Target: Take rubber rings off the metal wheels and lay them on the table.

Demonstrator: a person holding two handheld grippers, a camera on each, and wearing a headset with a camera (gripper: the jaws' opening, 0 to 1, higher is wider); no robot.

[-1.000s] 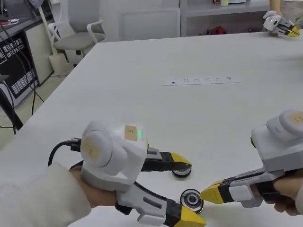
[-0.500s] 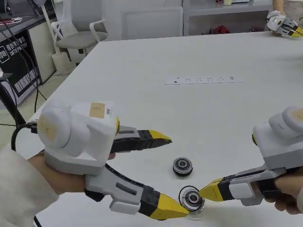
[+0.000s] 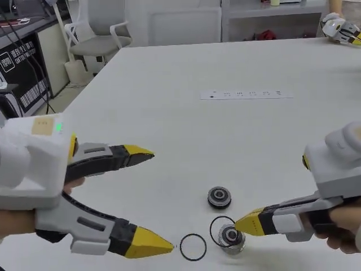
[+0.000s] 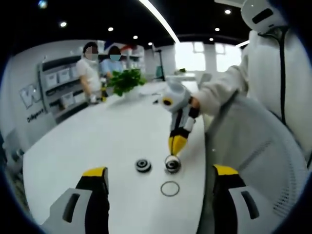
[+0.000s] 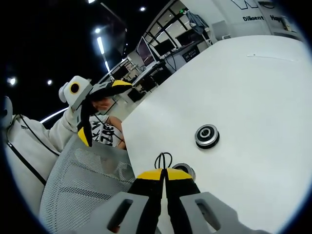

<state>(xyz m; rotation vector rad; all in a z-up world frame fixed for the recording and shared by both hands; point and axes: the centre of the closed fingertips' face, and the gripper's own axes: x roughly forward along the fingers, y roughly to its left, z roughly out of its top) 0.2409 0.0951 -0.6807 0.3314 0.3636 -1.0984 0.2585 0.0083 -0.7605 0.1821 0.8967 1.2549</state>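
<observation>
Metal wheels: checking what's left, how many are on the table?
2. The far wheel sits alone; the near wheel is at the right gripper's tip. None looks hidden.

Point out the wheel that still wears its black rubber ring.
The farther metal wheel, standing alone with a black band around its rim. The nearer wheel, at the tip of the right gripper, looks like bare metal.

left gripper (image 3: pixel 162 199): white shell, black jaws, yellow tips, green light (image 3: pixel 58 127) | right gripper (image 3: pixel 240 224): same | sleeve (image 4: pixel 219 92): white
</observation>
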